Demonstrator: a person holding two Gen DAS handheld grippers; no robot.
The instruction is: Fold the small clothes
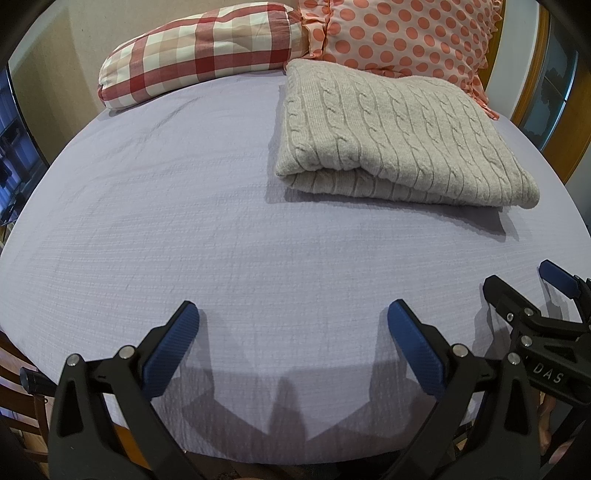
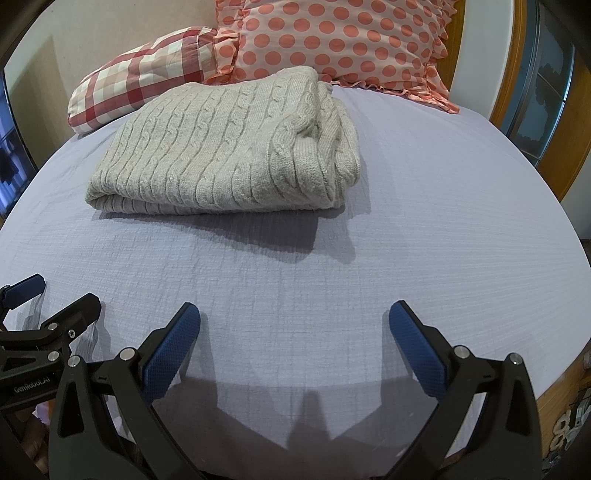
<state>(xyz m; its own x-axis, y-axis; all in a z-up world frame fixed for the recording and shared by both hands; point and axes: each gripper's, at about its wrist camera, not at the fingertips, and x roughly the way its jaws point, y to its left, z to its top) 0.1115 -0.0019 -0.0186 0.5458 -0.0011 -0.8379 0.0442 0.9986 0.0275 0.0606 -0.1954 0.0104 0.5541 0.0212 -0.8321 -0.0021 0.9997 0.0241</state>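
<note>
Currently both tongs gape wide, empty: left gripper (image 1: pixel 293 319), right gripper (image 2: pixel 294 319). Cable-knit sweater (image 2: pixel 225 147) looks thick, soft, floppy; best pinched at corner edges.

One folded sweater (image 1: pixel 399 136) is lying on the bed (image 1: pixel 184 221), showing in the upper right of the left wrist frame and in the upper left of the right wrist frame (image 2: pixel 221 147). Two pillows are leaning at the top of both frames: one checked pillow (image 1: pixel 199 51) and one polka-dot pillow (image 1: pixel 406 33). Two grippers are showing along the lower edges: the left gripper (image 1: pixel 293 317) is filling the bottom of its own view, and the right gripper (image 2: pixel 294 317) is filling the bottom of its own. Each is showing two blue-padded fingers (image 1: pixel 173 350), standing wide apart, making four fingers in all.
</note>
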